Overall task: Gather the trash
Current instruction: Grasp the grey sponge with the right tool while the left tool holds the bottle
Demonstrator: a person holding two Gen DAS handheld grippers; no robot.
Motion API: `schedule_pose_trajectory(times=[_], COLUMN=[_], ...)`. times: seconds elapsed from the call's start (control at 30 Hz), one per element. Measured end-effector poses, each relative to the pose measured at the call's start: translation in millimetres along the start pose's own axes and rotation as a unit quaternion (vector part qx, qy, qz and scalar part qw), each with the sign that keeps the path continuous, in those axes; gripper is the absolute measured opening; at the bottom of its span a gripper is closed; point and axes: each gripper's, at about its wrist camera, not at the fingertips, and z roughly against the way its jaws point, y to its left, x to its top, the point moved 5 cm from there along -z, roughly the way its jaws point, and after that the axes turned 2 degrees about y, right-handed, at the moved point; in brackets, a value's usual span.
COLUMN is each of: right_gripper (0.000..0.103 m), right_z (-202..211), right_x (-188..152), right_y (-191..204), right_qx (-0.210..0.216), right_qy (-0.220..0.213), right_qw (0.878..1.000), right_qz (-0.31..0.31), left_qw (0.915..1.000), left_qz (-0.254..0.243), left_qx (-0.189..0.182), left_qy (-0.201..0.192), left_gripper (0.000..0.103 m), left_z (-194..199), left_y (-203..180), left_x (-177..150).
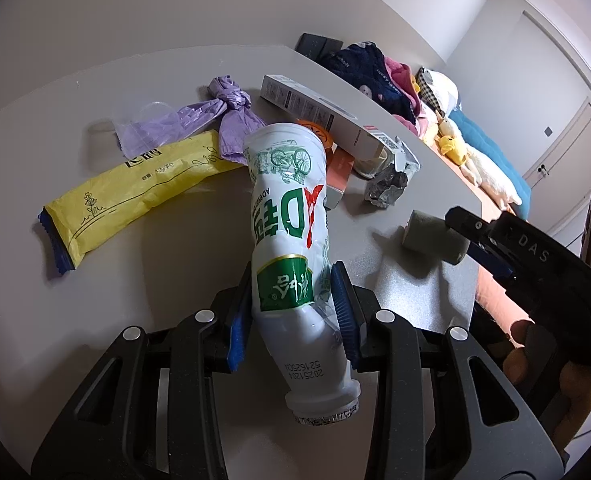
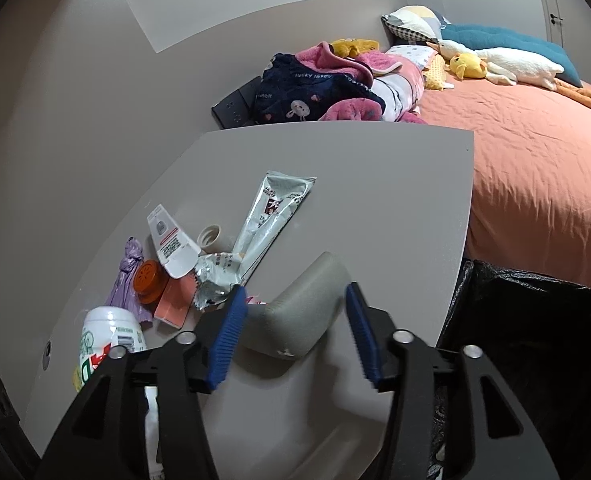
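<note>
My left gripper (image 1: 295, 316) is shut on a crushed white plastic bottle (image 1: 291, 216) with green and red print, held above the grey table (image 1: 155, 300). The bottle also shows in the right wrist view (image 2: 107, 336). My right gripper (image 2: 291, 332) is open around a grey foam piece (image 2: 299, 312) near the table's right edge; the piece also shows in the left wrist view (image 1: 431, 236), with the right gripper (image 1: 475, 236) at it. More trash lies on the table: a yellow wrapper (image 1: 135, 192), a purple bag (image 1: 223, 120), a white carton (image 1: 323, 116).
A crumpled foil wrapper (image 2: 215, 280), a toothpaste-like tube (image 2: 271, 216), an orange lid (image 2: 149, 280) and an orange box (image 2: 175, 300) lie on the table. A black bin bag (image 2: 535, 340) hangs at the table's right. A bed (image 2: 535, 168) with clothes and plush toys lies beyond.
</note>
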Motion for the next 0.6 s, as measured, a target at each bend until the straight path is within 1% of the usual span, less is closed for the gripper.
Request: schedule_pose_trajectory(times=[0.13, 0.2, 0.23, 0.27, 0.37, 0.6], right_gripper=[0.065, 0.065, 0.06, 0.052, 0.048, 0.046], right_z=[-7, -11, -12, -12, -9, 10], right_x=[3, 3, 3, 3, 3, -1], right_y=[-3, -1, 2, 6, 16, 22], right_qx=[0.023, 0.041, 0.051, 0.064, 0.059, 0.052], right_qy=[0.012, 0.021, 0.025, 0.027, 0.024, 0.006], right_qw=[0.999, 0.999, 0.998, 0.997, 0.998, 0.999], right_qz=[-0.02, -0.024, -0.023, -0.021, -0.004, 0.015], left_qw=[1.0, 1.0, 1.0, 1.0, 1.0, 0.9993], left_qz=[0.002, 0.001, 0.001, 0.001, 0.001, -0.014], left_qx=[-0.003, -0.005, -0.005, -0.005, -0.009, -0.025], left_qy=[0.002, 0.003, 0.003, 0.003, 0.001, -0.023], left_gripper=[0.036, 0.036, 0.036, 0.036, 0.036, 0.036], left_z=[-2, -2, -3, -3, -1, 16], left_y=[1, 1, 0, 0, 0, -12], left_x=[2, 2, 3, 3, 4, 5])
